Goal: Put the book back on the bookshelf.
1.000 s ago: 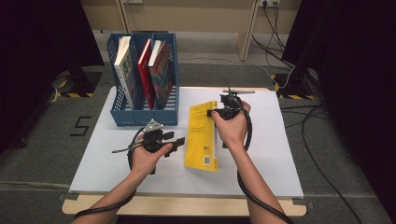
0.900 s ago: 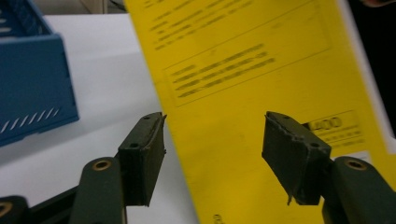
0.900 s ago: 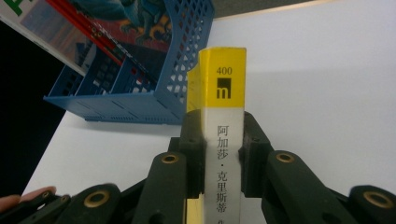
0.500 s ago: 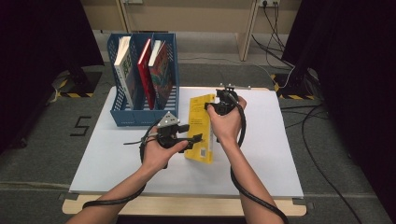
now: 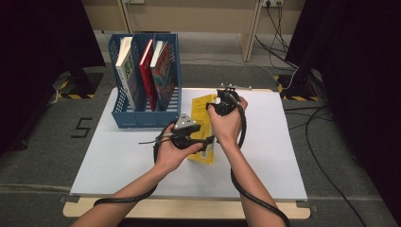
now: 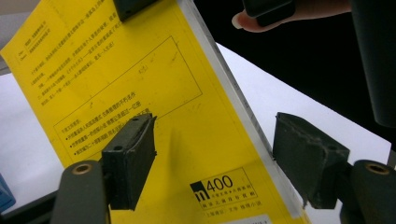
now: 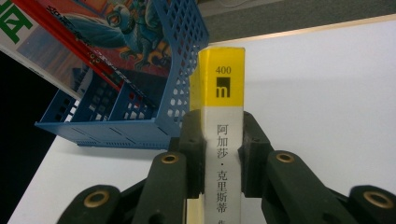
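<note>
Yellow book (image 5: 202, 124) off the white desk (image 5: 283, 156), tilted, just right of the blue file rack (image 5: 142, 118). Right claw (image 7: 223, 154) pinched on its spine, pads pressed to both covers. Left claw (image 6: 212, 163) has just been opening; jaws wide, lower edge of the book between them, neither pad pressing, one beside the cover, one clear of the page edge. Three books stand in the rack.
</note>
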Demonstrator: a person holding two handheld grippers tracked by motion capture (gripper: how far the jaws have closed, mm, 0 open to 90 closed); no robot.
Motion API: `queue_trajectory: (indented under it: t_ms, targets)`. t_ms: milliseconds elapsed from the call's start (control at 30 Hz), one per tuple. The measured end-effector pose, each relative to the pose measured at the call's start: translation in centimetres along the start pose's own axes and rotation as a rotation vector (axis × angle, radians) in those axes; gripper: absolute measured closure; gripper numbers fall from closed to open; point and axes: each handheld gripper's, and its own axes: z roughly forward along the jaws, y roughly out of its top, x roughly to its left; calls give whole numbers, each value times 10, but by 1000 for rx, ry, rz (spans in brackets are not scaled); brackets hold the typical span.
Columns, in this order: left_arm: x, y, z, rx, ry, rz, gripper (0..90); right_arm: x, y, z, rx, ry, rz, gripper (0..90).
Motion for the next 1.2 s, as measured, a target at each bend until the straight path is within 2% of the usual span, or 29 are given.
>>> queue_trajectory:
  t_ms: [200,333,533,667,767,800,933,1000,1067,1200]
  targets:
    - [1,1,6,10,4,11,304,3,0,-5,-6,7,-1,760]
    - [1,0,9,14,14,24,309,5,0,-8,-14,-4,-18,761]
    - [2,-3,10,18,22,42,309,4,0,-12,-6,-7,-16,760]
    - [1,-4,11,23,21,40,315,5,-1,-14,6,-15,-15,760]
    - [-3,-2,11,24,49,63,315,8,-2,-14,1,-22,-14,759]
    - [-7,2,11,2,91,93,317,9,-2,-14,-5,-28,-17,759]
    - [-7,4,13,-11,120,99,280,13,-1,-14,-6,-21,-9,759]
    - [-6,2,15,1,138,108,263,15,-1,-14,-5,-20,-8,759]
    - [-4,0,17,2,140,94,245,15,-1,-14,-6,-16,-4,758]
    - [-5,-1,18,6,141,106,248,15,-1,-14,-9,-17,2,758]
